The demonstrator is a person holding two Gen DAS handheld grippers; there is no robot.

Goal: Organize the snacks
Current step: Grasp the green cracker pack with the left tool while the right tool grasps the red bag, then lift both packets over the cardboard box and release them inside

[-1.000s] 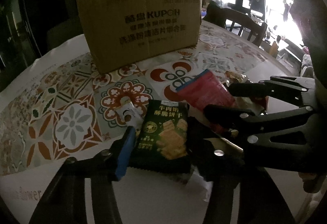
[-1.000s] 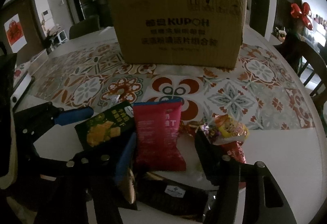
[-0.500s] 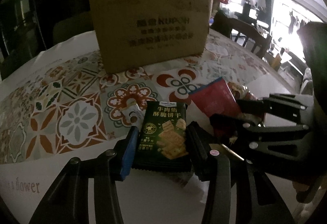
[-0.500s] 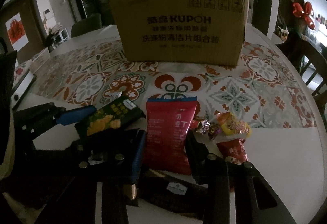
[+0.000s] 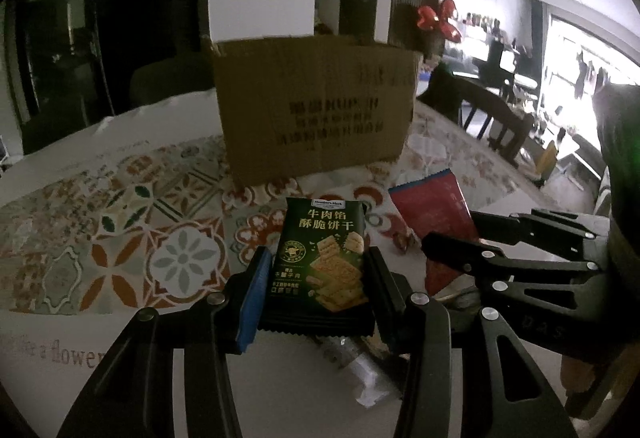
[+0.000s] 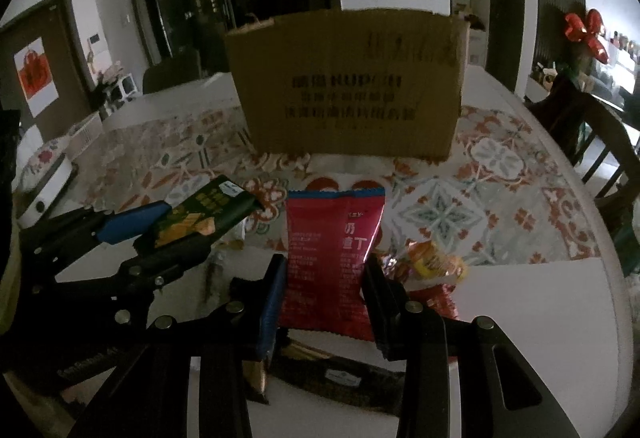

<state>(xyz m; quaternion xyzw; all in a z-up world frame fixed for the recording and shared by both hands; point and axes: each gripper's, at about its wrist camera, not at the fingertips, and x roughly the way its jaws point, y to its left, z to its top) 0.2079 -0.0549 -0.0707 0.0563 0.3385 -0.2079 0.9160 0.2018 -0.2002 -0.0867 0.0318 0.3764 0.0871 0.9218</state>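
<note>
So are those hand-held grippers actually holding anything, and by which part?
Yes. The left hand-held gripper pinches the green cracker packet by its side edges; the right hand-held gripper pinches the red snack packet likewise.

Round table covered by a floral-patterned tile-print cloth, dark wooden chair beside it, red bow decoration and red-on-white wall poster behind.

We see a matt brown cardboard box on a smooth printed tablecloth; the green biscuit packet and red snack bag look like glossy plastic film, and a chair of dark wood
</note>
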